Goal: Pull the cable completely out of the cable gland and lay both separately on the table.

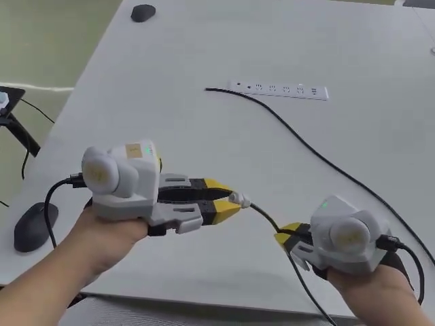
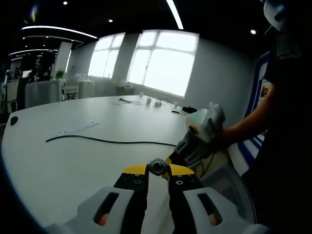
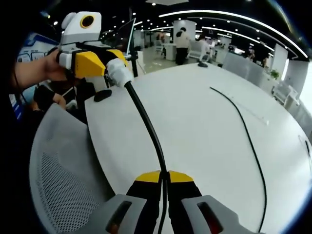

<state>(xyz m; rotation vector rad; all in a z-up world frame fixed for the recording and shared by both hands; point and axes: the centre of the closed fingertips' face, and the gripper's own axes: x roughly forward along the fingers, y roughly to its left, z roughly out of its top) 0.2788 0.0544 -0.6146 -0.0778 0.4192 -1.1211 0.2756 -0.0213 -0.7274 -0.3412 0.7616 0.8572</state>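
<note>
Cable (image 3: 146, 122): black, it runs from the gland (image 1: 239, 200) to the right claw (image 3: 164, 176), raised over the near edge of the surface (image 1: 170, 102).
Gland: pale grey, at the tips of the left claw (image 2: 158, 170). It points toward the right claw, with one cable end seated in it.
Left claw: narrow, pinching the gland.
Right claw: narrow, clamped on the cable, well apart from the gland.
Slack: past the right claw, the cable drops below the surface edge.
Beyond both claws: a power strip (image 1: 279, 89) and a long black lead (image 1: 306, 146) lie on the white surface.
</note>
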